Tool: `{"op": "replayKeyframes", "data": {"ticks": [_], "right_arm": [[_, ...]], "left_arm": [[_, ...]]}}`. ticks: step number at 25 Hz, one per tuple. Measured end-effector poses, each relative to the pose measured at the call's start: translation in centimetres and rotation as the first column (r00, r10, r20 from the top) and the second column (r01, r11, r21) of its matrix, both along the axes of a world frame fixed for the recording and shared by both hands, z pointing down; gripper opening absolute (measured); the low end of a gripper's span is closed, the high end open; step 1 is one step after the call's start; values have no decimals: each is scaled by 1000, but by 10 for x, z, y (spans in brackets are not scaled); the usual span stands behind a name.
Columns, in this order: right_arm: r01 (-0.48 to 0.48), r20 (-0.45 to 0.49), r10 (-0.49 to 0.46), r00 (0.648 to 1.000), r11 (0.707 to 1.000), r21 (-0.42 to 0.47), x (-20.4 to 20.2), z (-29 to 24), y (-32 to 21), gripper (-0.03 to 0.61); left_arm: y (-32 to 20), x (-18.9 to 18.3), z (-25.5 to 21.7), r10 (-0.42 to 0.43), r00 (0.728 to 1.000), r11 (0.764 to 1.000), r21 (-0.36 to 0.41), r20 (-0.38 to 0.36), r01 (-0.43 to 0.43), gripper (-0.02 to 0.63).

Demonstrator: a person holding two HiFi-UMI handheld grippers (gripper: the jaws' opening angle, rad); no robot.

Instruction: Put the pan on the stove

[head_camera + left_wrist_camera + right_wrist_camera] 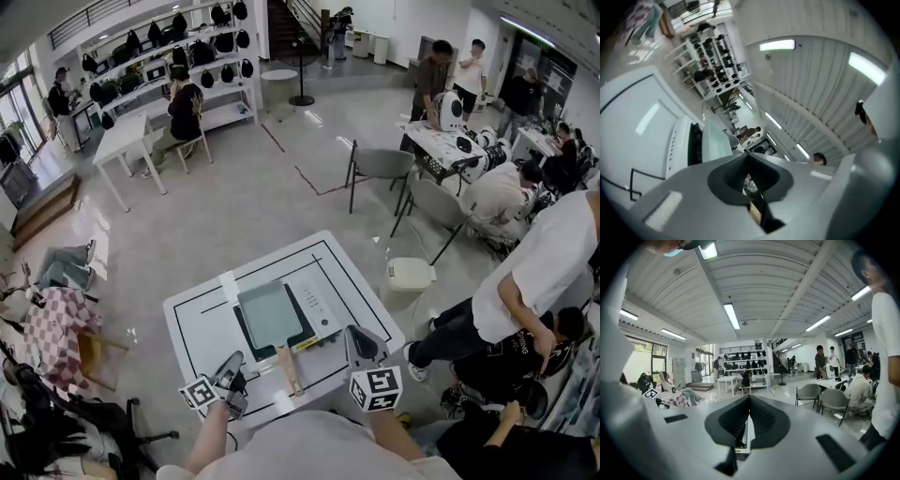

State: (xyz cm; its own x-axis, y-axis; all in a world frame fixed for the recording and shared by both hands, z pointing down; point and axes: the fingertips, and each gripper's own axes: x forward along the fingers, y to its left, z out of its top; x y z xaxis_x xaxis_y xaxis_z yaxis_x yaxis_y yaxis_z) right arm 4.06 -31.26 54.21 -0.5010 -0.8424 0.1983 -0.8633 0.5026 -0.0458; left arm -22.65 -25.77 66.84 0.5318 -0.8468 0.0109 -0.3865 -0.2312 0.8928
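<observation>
Since the pan already sits where the task wants it, we read this moment as the end of the job rather than its middle. The white counter (202, 323) carries the stove (325, 311), which lies inside the black lines marked on the top. The pale square pan (270, 314) rests flat on the stove's dark cooking surface, covering most of it and leaving the white control strip bare on the side towards our right. It looks centred enough to stay put without support.

Both grippers are on our side of the stove, clear of it and touching nothing. The left gripper (233, 359) is near the stove's front left corner, with its jaws pressed together on nothing. The right gripper (355, 332) is just off the front right corner, its jaws likewise closed and empty. Its own view looks out level across the room, so it is not aimed at the pan at all.

The wooden handle (289, 369) sticks out from the stove's front edge towards us, between the two grippers. We judge that it was left pointing this way so either one could reach it easily.
</observation>
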Motion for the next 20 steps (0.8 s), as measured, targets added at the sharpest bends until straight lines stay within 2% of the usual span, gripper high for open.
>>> {"op": "replayKeyframes", "data": {"ticks": [3, 5, 7, 9, 11, 12, 14, 16, 20], "right_arm": [[22, -5, -22, 1000, 1000, 17, -6, -2, 2, 8], [33, 1, -33, 999, 999, 21, -10, -3, 5, 8], [39, 8, -40, 999, 999, 23, -12, -4, 8, 8], [44, 19, -45, 999, 999, 29, -13, -5, 10, 8], [52, 31, -53, 998, 998, 32, -15, -7, 12, 8], [56, 40, -57, 998, 998, 30, -16, -8, 14, 8], [63, 60, -65, 996, 998, 22, -16, -9, 16, 8], [72, 69, -73, 995, 997, 21, -15, -9, 18, 8], [90, 51, -92, 994, 995, 35, -19, -10, 20, 8]], "left_arm": [[-5, 9, -34, -9, 978, 992, 126, 208, -18, 9], [-10, 17, -52, -49, 941, 981, 194, 336, -18, 9], [-13, 21, -67, -127, 873, 971, 240, 470, 12, 9], [-16, 24, -80, -214, 781, 958, 283, 586, 50, 9], [-17, 29, -94, -281, 701, 938, 341, 655, 57, 9], [-17, 33, -100, -301, 677, 929, 367, 672, 48, 9], [-15, 42, -108, -314, 658, 918, 395, 685, 27, 9], [-13, 48, -110, -311, 653, 916, 402, 690, 11, 9], [-9, 52, -105, -275, 672, 924, 381, 687, -11, 9]]}}
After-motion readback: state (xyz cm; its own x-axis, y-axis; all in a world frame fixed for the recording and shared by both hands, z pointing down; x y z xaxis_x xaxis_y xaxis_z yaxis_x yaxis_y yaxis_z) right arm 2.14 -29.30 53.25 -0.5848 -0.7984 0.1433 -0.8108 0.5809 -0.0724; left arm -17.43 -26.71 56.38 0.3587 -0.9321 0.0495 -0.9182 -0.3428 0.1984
